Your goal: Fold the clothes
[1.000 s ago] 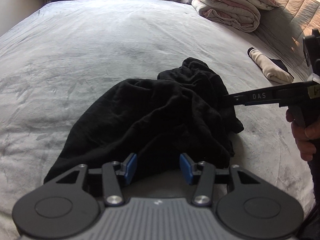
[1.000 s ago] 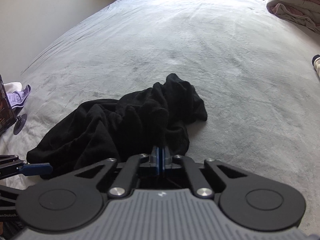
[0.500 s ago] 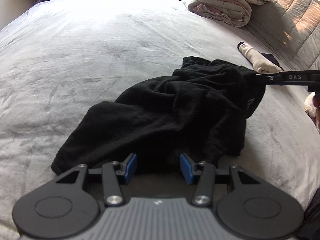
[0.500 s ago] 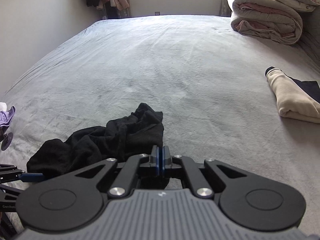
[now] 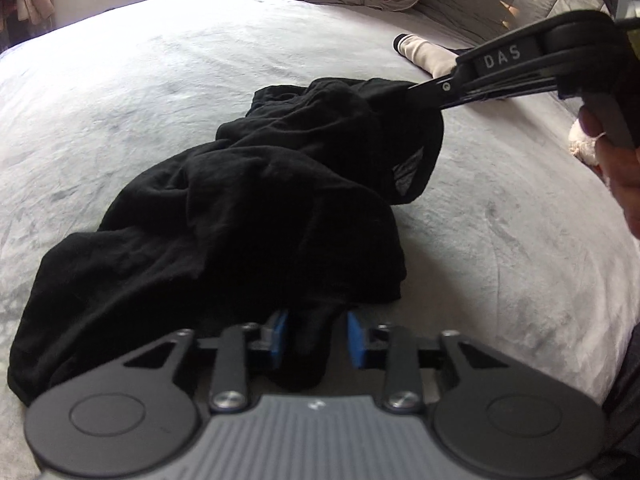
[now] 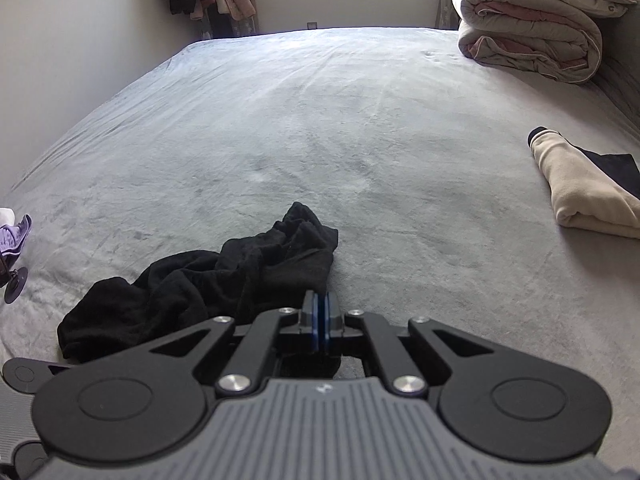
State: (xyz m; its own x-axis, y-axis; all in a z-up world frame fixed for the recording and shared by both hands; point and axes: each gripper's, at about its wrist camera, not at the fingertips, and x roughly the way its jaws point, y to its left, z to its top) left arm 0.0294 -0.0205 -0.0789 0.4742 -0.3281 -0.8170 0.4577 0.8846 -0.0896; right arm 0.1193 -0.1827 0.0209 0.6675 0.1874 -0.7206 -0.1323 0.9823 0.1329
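Note:
A crumpled black garment (image 5: 248, 208) lies on the grey bed (image 5: 120, 92). My left gripper (image 5: 317, 336) is low at its near edge, open, and a fold of the black cloth sits between the blue pads (image 5: 280, 336). My right gripper (image 5: 416, 90) comes in from the right and is shut on the garment's far right edge, which it holds raised off the bed. In the right wrist view the right gripper (image 6: 320, 320) shows its pads pressed together over the cloth, and the rest of the garment (image 6: 240, 276) trails to the left.
A folded beige garment (image 6: 576, 192) with a dark piece beside it lies at the right. A rolled duvet (image 6: 528, 36) sits at the far right corner by the padded headboard. A purple item (image 6: 12, 236) is at the left edge. A hand (image 5: 616, 168) holds the right gripper.
The right gripper has pulled the garment's edge up and to the right, stretching the cloth out. The left gripper's pads have drawn closer together, with a fold of cloth now between them.

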